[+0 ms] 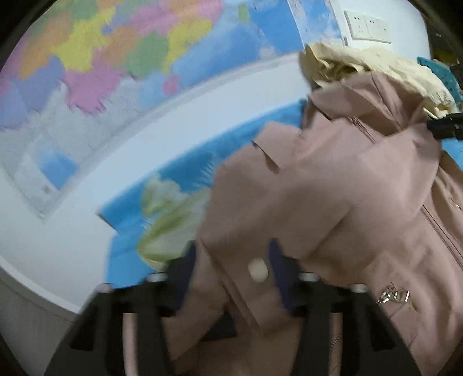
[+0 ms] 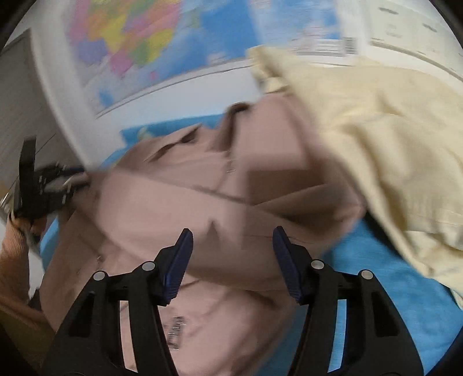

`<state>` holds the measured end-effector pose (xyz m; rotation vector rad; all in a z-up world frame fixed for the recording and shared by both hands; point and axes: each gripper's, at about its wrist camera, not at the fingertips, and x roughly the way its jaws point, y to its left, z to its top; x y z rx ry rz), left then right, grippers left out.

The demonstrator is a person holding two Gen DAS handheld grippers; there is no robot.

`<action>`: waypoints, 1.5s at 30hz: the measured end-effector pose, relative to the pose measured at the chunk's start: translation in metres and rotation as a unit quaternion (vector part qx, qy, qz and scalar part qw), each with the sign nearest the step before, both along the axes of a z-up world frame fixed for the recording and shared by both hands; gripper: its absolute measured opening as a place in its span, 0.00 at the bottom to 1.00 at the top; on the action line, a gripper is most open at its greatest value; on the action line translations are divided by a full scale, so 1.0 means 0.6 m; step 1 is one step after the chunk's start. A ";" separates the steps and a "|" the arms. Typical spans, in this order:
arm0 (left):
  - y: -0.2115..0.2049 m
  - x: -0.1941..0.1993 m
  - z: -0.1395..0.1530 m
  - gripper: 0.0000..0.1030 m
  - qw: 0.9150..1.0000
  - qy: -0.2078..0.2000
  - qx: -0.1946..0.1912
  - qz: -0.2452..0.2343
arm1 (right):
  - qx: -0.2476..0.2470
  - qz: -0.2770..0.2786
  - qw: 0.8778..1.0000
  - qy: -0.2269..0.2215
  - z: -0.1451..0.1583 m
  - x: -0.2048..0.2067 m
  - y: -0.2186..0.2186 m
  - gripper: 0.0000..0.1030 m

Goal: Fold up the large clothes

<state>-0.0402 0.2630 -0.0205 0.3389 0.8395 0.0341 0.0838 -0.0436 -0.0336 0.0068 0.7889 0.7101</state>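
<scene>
Two garments heaped on blue bedding [image 2: 385, 277]: pink jacket [image 1: 341, 185] in front, pale yellow garment [image 2: 385, 138] behind and partly over its far edge. Jacket rumpled, spread across the bedding, zipper line running down its front, metal zipper pull [image 1: 394, 296] lying near the lower edge. Cuff end of a jacket sleeve, with a cream button [image 1: 258, 269], caught between the blue pads of left gripper [image 1: 231, 269]; fingers drawn in close against the cloth on both sides, sleeve fabric bunched back toward the camera. Blurred, so exact contact at the left pad hard to judge.

Right gripper [image 2: 233, 245] poised above the jacket's middle, jaws spread wide, nothing between the pads; pink cloth visible through the gap, whether touching cannot be told. Seen from the right wrist view, left gripper at the jacket's left edge, held by a hand in a tan knitted sleeve [image 2: 13, 260].

Beyond the jacket, coloured wall map [image 1: 115, 49] on a white wall, wall socket plate [image 1: 367, 26] above the yellow garment. Teal dotted fabric [image 1: 447, 73] just past the yellow garment's right side.
</scene>
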 end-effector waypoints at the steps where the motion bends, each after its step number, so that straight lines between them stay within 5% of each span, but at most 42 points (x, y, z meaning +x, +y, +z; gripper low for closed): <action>1: 0.001 0.002 -0.006 0.51 1.000 0.006 -0.012 -0.007 | -0.005 -0.015 1.000 -0.003 0.001 0.004 -0.009 0.55; 3: 0.000 0.014 -0.026 0.52 0.999 0.026 -0.018 -0.004 | -0.015 -0.047 0.999 -0.009 -0.001 0.016 -0.021 0.56; 5: -0.007 0.020 -0.039 0.66 0.999 0.034 -0.014 -0.008 | -0.018 -0.063 0.998 -0.010 -0.003 0.024 -0.023 0.57; 9: -0.019 0.031 -0.050 0.67 0.999 0.038 -0.011 -0.020 | -0.034 -0.066 0.997 0.005 -0.015 0.053 -0.008 0.56; 10: -0.021 0.036 -0.051 0.55 0.999 0.035 -0.012 -0.021 | -0.040 -0.067 0.997 0.012 -0.021 0.064 0.003 0.53; 12: -0.023 0.046 -0.052 0.28 0.999 0.035 -0.018 -0.018 | -0.052 -0.067 0.996 0.029 -0.031 0.091 0.021 0.01; 14: -0.024 0.051 -0.049 0.07 1.000 0.025 -0.010 -0.009 | -0.052 -0.081 0.995 0.020 -0.022 0.106 0.018 0.02; 18: -0.015 0.060 -0.029 0.07 0.999 -0.018 -0.026 0.010 | -0.020 -0.120 0.992 -0.025 0.033 0.104 -0.018 0.02; 20: -0.010 0.070 -0.032 0.18 0.999 -0.012 -0.025 0.017 | -0.012 -0.117 0.993 -0.021 0.041 0.106 -0.026 0.02; 21: -0.008 0.074 -0.036 0.31 0.999 0.000 -0.031 0.013 | -0.021 -0.112 0.993 -0.015 0.037 0.106 -0.023 0.05; 22: -0.007 0.076 -0.039 0.56 0.999 0.007 -0.038 0.009 | -0.036 -0.106 0.994 -0.011 0.031 0.104 -0.019 0.07; 23: -0.004 0.074 -0.041 0.65 0.998 0.015 -0.058 -0.007 | -0.041 -0.098 0.994 -0.013 0.028 0.097 -0.016 0.16; 25: 0.000 0.063 -0.041 0.65 0.995 0.022 -0.093 -0.033 | -0.038 -0.087 0.995 -0.021 0.029 0.082 -0.014 0.32; 28: 0.003 0.044 -0.038 0.77 0.991 0.026 -0.117 -0.057 | -0.036 -0.077 0.995 -0.051 0.041 0.053 -0.002 0.37; 31: -0.007 0.033 -0.048 0.77 0.990 0.036 -0.117 -0.076 | -0.044 -0.049 0.996 -0.065 0.039 0.038 0.027 0.43; 33: -0.020 0.035 -0.062 0.63 0.991 0.048 -0.100 -0.078 | -0.061 -0.023 0.996 -0.064 0.023 0.035 0.057 0.43; 35: -0.026 0.050 -0.078 0.17 0.993 0.060 -0.081 -0.067 | -0.074 -0.007 0.996 -0.053 0.006 0.041 0.076 0.43; 36: -0.027 0.057 -0.083 0.06 0.994 0.059 -0.068 -0.056 | -0.073 0.004 0.996 -0.041 -0.003 0.046 0.084 0.43; 42: -0.004 0.098 -0.049 0.03 0.998 0.001 -0.064 0.002 | -0.059 0.034 0.997 -0.034 -0.009 0.047 0.133 0.44; 45: 0.005 0.110 -0.048 0.07 0.998 0.004 -0.060 0.014 | -0.056 0.070 0.995 -0.041 -0.005 0.031 0.172 0.44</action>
